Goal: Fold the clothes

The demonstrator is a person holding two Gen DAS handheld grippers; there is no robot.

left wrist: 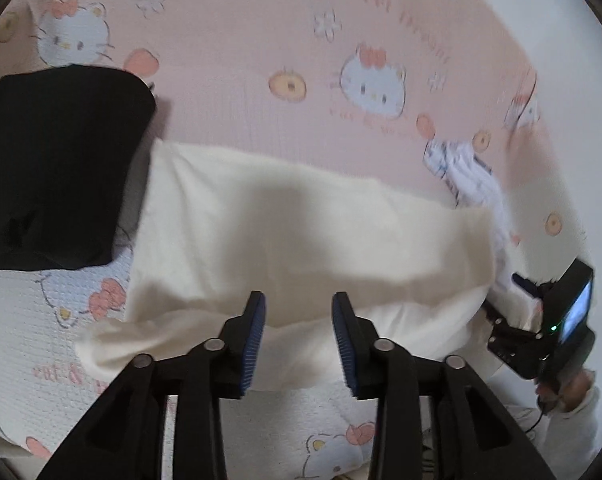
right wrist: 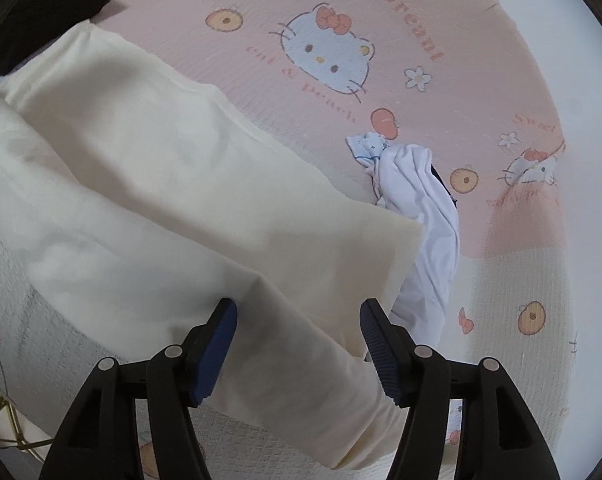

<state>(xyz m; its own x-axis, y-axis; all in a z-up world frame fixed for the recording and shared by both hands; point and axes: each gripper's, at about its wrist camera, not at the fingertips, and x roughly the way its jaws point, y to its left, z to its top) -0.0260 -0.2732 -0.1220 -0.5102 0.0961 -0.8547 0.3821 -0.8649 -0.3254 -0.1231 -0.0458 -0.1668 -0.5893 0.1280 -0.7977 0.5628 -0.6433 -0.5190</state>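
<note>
Both cameras sit behind their own gripper fingers and look steeply down, close over the patterned bedsheet (left wrist: 241, 20). Both views share the cream garment (left wrist: 281, 220), the white clothes pile (right wrist: 421, 208) and a black item (left wrist: 53, 160). The somewhat blurred left view also takes in the right gripper (left wrist: 513, 292).

Right tool (right wrist: 299, 346) agape above cream garment (right wrist: 161, 200); white garment (right wrist: 425, 216) beside it on pink bedsheet (right wrist: 261, 8).
</note>
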